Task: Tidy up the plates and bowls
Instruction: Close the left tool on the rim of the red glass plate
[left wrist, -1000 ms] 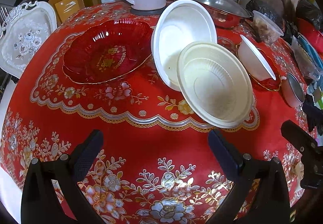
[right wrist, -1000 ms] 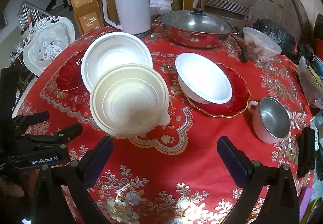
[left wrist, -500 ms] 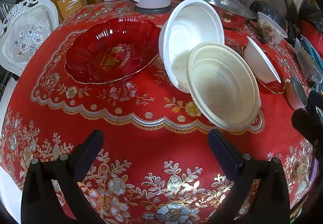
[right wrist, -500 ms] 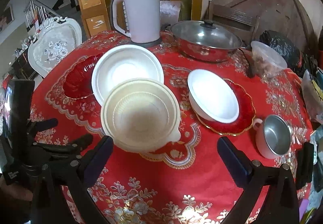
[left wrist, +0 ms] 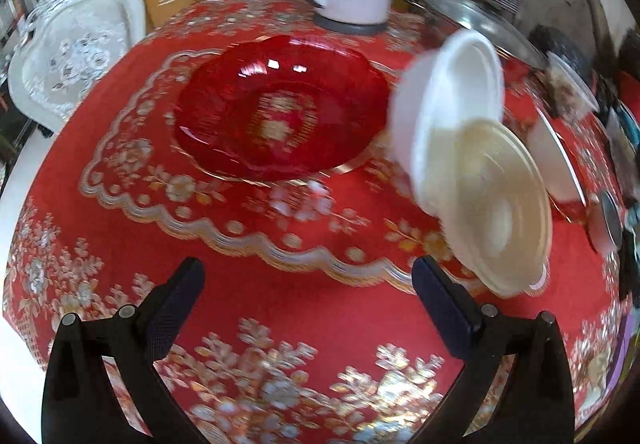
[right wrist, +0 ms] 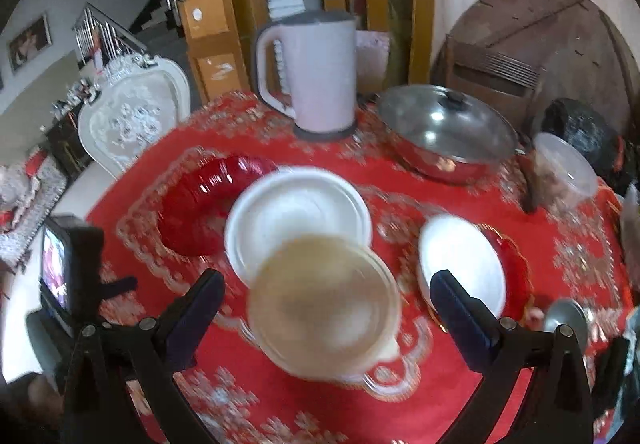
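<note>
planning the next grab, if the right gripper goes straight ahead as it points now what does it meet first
Probably the cream bowl, which sits between the open fingers of the right gripper; the white bowl lies beyond. Blur leaves depth uncertain.

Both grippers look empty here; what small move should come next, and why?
Probably bring the open right gripper down onto the cream bowl rim. That bowl lies right between its fingers, leaning on the white bowl, so it must come off first.

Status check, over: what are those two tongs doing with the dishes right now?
Left tongs open, empty. Right tongs open, empty, above cream bowl. White bowl overlaps red plate. Nothing blocking.
</note>
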Demonstrator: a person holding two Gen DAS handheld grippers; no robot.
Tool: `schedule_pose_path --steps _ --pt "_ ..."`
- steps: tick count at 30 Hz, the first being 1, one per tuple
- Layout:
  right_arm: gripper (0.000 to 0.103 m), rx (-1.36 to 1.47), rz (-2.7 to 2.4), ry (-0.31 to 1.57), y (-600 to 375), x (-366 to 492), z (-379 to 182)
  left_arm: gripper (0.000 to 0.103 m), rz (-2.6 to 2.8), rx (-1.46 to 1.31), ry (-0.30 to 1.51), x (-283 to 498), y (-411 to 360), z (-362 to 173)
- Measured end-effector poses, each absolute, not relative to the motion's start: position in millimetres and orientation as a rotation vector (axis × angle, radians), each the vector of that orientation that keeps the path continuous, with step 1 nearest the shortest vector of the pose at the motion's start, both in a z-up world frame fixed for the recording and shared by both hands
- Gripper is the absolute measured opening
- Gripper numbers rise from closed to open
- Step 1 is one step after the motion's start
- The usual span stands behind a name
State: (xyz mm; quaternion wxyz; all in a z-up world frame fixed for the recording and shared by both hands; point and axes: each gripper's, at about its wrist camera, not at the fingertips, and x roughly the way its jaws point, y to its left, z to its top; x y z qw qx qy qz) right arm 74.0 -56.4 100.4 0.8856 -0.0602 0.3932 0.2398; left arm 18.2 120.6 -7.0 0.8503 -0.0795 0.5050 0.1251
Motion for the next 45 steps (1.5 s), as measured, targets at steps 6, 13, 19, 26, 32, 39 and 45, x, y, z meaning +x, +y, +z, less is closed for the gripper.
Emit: schedule_pose_path --steps 6,13,19,26,32,39,45 --pt "0.103 -0.103 0.561 0.801 -27 98 119 0.103 0.328 -0.211 1.044 26 154 0" --pt "0.103 -0.076 0.689 0.901 16 154 130 0.103 0.380 -0.245 1.039 38 181 6" --pt "0.102 -0.131 0.750 1.088 71 209 101 0.103 0.421 -0.309 1.086 50 203 -4" --pt "0.102 -0.298 0.779 1.190 116 243 60 0.103 0.438 -0.354 1.138 62 214 -22" --pt "0.100 -0.381 0.732 1.292 133 258 19 0.103 0.439 -0.360 1.174 77 215 -39" --pt "0.068 -0.356 0.697 1.482 138 266 -23 0.103 0.451 -0.339 1.206 93 214 -54" --pt "0.034 -0.322 0.672 1.525 133 266 -34 0.103 0.443 -0.351 1.214 100 217 -62"
